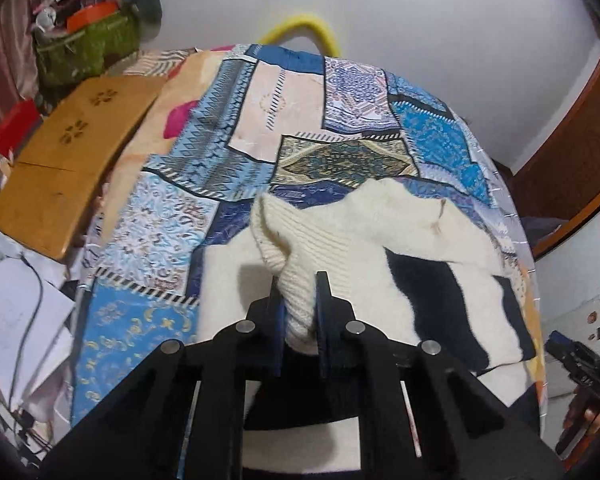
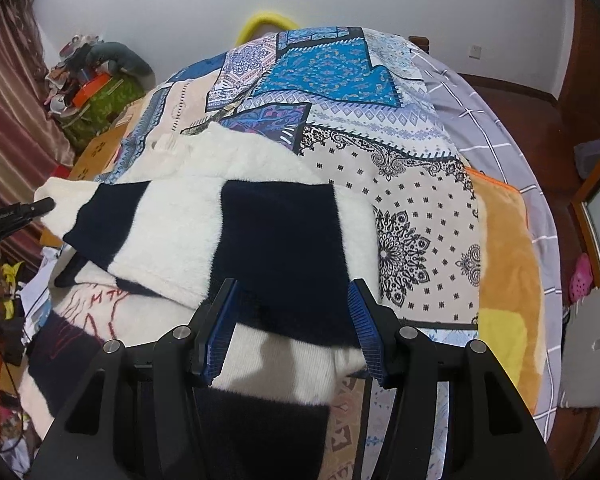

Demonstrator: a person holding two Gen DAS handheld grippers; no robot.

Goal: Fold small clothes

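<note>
A cream and navy striped fuzzy sweater (image 2: 204,224) lies on the patchwork bedspread (image 2: 400,184). In the left wrist view my left gripper (image 1: 300,280) is shut on the sweater's cream ribbed cuff (image 1: 300,264) and holds that sleeve lifted over the body of the sweater (image 1: 432,280). In the right wrist view my right gripper (image 2: 294,288) is open and empty, its jaws wide apart just above a navy stripe at the sweater's near edge. The left gripper's tip (image 2: 40,205) shows at the far left of that view.
A wooden board (image 1: 64,160) lies at the bed's left edge, with a green basket of clutter (image 1: 84,44) behind it. Papers and cables (image 1: 20,320) lie on the floor at left. An orange blanket (image 2: 508,248) and grey checked sheet (image 2: 500,136) cover the bed's right side.
</note>
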